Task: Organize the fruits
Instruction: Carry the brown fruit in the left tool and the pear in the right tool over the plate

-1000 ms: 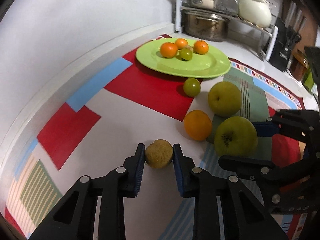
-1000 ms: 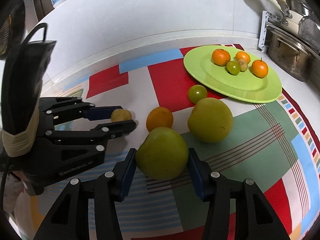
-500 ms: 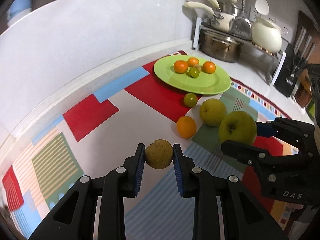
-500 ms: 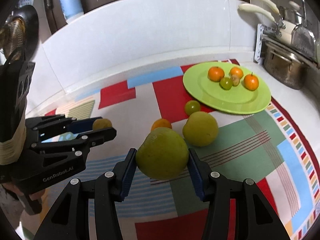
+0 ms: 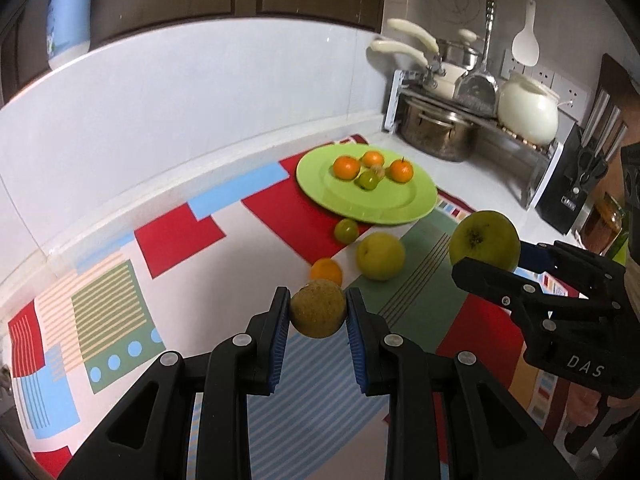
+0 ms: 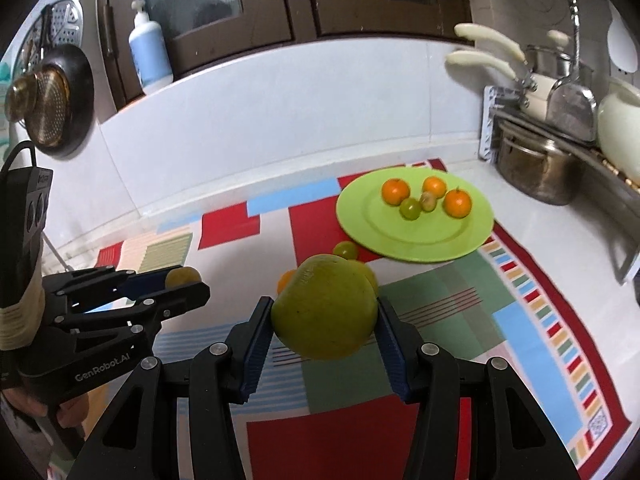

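Note:
My left gripper [image 5: 318, 314] is shut on a small brownish-yellow fruit [image 5: 318, 309] and holds it above the mat. My right gripper [image 6: 322, 312] is shut on a large green apple [image 6: 325, 306], also lifted; it shows at the right of the left wrist view [image 5: 484, 240]. A green plate [image 5: 396, 208] at the back holds three oranges, a small green fruit and a small brown one. On the mat before the plate lie a small green fruit [image 5: 346, 230], a yellow-green apple [image 5: 380, 257] and an orange [image 5: 326, 271].
A colourful patterned mat [image 5: 176, 236] covers the white counter. A rack with pots and pans [image 5: 440, 132] and a white jar [image 5: 528, 110] stand at the back right. A knife block [image 5: 568, 192] is at the far right. A white wall runs behind.
Both grippers have risen from the mat, each lifting its fruit. The plate and loose fruits now look farther away and lower.

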### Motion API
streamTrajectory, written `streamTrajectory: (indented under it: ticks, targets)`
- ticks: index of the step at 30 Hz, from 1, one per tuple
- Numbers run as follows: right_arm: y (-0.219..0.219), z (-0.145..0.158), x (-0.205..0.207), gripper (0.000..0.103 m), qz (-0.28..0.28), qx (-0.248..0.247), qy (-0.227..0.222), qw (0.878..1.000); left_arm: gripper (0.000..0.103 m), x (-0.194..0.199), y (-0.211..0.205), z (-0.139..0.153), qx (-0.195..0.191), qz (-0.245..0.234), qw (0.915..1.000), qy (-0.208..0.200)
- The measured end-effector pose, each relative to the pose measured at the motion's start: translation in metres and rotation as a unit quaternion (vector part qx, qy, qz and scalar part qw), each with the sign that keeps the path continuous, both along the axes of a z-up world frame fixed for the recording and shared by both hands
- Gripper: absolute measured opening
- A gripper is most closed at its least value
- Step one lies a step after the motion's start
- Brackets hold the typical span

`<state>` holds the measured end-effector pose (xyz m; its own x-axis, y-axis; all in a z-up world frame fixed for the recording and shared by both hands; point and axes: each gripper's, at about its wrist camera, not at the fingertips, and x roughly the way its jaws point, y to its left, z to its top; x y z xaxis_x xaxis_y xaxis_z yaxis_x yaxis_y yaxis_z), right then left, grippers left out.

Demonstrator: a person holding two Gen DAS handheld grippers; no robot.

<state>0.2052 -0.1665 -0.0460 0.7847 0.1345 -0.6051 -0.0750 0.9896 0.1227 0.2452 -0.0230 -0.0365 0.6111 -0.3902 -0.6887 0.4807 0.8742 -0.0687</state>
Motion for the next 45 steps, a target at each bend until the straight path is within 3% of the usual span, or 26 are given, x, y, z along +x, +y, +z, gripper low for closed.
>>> streamTrajectory:
  ticks: [21, 34, 45]
  targets:
    - [-0.054, 0.042, 0.009, 0.051, 0.000, -0.003, -0.043, 0.999, 0.028, 0.011, -0.054, 0.048, -0.013, 0.012, 0.9986, -0.049]
    - [-0.085, 0.047, 0.042, 0.051, -0.001, -0.006, -0.046, 0.999, 0.028, 0.048, -0.089, 0.050, -0.012, 0.013, 0.9987, -0.048]
    - [-0.111, 0.037, 0.083, 0.051, -0.004, 0.000, -0.037, 0.999, 0.028, 0.093, -0.118, 0.032, -0.001, 0.009, 0.9995, -0.029]
